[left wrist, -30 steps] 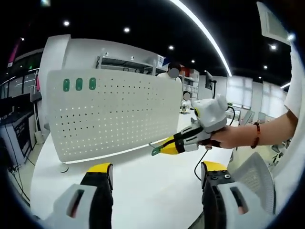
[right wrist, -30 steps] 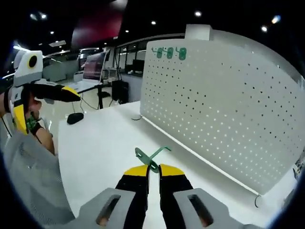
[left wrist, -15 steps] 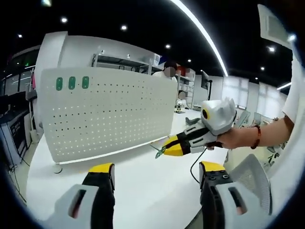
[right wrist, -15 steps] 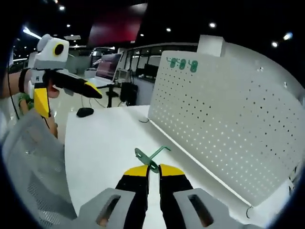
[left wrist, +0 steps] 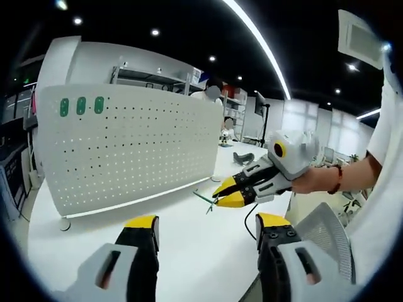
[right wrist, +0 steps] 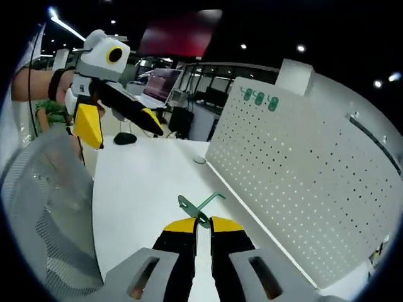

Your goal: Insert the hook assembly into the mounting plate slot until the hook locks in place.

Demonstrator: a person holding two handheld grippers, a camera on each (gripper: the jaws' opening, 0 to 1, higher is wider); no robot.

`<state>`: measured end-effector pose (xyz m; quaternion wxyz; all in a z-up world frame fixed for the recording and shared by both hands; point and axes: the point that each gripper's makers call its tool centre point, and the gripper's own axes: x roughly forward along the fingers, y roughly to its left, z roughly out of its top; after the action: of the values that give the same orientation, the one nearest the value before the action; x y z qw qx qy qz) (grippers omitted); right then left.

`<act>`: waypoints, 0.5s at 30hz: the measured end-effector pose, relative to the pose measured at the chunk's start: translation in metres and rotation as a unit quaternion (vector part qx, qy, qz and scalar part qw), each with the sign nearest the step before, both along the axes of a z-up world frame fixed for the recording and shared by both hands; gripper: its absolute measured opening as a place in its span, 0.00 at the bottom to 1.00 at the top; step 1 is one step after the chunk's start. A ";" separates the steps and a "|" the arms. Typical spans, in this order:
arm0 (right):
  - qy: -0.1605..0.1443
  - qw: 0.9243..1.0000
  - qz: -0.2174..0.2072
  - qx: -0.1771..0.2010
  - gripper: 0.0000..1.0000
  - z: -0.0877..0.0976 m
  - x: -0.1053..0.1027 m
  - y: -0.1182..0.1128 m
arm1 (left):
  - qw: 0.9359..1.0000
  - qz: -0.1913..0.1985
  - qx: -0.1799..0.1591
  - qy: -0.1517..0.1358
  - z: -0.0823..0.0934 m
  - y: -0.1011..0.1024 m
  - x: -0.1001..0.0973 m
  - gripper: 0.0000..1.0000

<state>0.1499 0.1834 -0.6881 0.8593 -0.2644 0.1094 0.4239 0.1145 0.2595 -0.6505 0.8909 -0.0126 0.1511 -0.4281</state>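
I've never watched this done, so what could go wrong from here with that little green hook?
The right gripper pinches the green hook only by its tip, so it might twist or slip on contact. It's still off the pegboard, whose holes are small, so misalignment is likely. The left gripper hangs open, not steadying the board.

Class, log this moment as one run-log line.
right gripper: shut on green hook | left gripper: open | pegboard: hook not inserted

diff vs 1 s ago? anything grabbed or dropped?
Nothing grabbed or dropped. The right hand-held gripper stays shut on the green hook, and the left hand-held gripper stays open and empty. Both views have swung, so the cameras moved; the hook is still off the white pegboard.
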 end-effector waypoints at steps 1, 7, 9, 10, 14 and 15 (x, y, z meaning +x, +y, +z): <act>0.000 1.000 0.000 0.003 0.06 0.001 0.000 0.000 | 1.000 0.000 0.000 0.000 0.000 -0.001 0.001 0.63; -0.016 1.000 0.020 0.001 0.06 0.005 -0.011 0.003 | 1.000 -0.008 -0.004 0.014 -0.004 -0.007 0.001 0.60; -0.023 0.999 0.025 -0.003 0.06 0.006 -0.013 0.004 | 1.000 -0.012 -0.009 0.017 -0.004 -0.009 0.001 0.58; -0.027 0.999 0.031 -0.007 0.06 0.006 -0.015 0.005 | 1.000 -0.013 -0.010 0.018 -0.004 -0.010 0.001 0.58; -0.037 0.999 0.038 -0.012 0.06 0.005 -0.018 0.006 | 1.000 -0.017 0.002 0.025 -0.008 -0.012 0.001 0.53; -0.037 0.999 0.038 -0.012 0.06 0.005 -0.018 0.006 | 1.000 -0.017 0.001 0.025 -0.008 -0.012 0.001 0.52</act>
<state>0.1317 0.1893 -0.6830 0.8429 -0.2943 0.0729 0.4446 0.1157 0.2479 -0.6589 0.8793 -0.0198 0.1743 -0.4427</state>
